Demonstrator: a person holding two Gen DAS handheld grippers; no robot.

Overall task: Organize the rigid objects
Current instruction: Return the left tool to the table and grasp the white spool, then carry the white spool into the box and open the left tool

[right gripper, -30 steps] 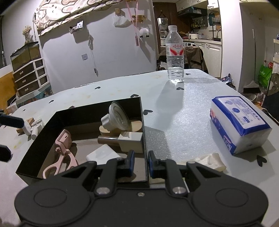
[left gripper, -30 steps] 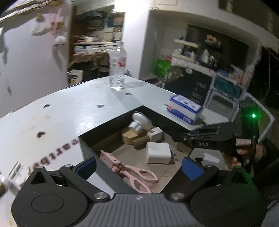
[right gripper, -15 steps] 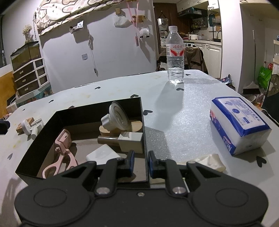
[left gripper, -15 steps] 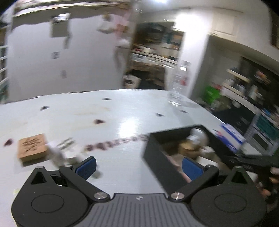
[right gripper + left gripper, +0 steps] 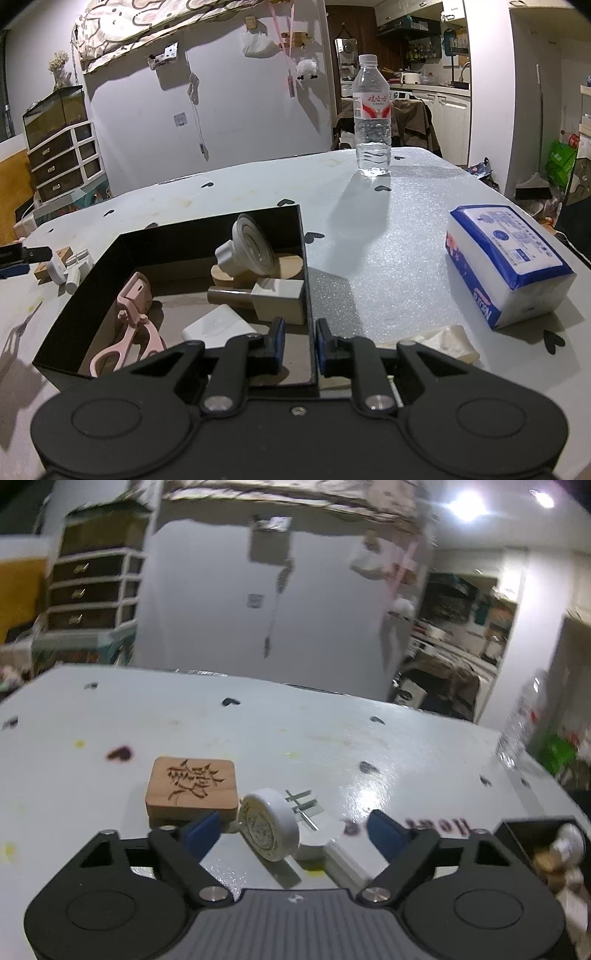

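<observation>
A: Status on the sort?

B: Mostly done, by my read. The black box (image 5: 299,236) already held pink scissors (image 5: 129,332), a white flat block (image 5: 218,325), a white funnel-shaped piece (image 5: 247,247), a wooden disc (image 5: 284,267) and a cream block on a metal rod (image 5: 277,299).

A: What was left out?

B: Three things clustered on the table (image 5: 332,738) toward its left edge, clear of the box: an engraved wooden tile (image 5: 192,786), a round white plug (image 5: 269,827) touching it, and a white adapter (image 5: 332,853) just beside that.

A: Left side?

B: The left hand-held gripper (image 5: 291,830) was closing from wide, with the round plug between the pads. Pads not pressing on it yet, so nothing held. One pad (image 5: 201,829) sat right in front of the tile.

A: Right?

B: The right hand-held gripper (image 5: 298,345) was narrow, pinching the box's near wall at the right corner. Looked like it was steadying the box.

A: Tissue pack (image 5: 506,258) and water bottle (image 5: 371,122)?

B: Both stood on the table's right side, well apart from the box. Can't tell if they count.
</observation>
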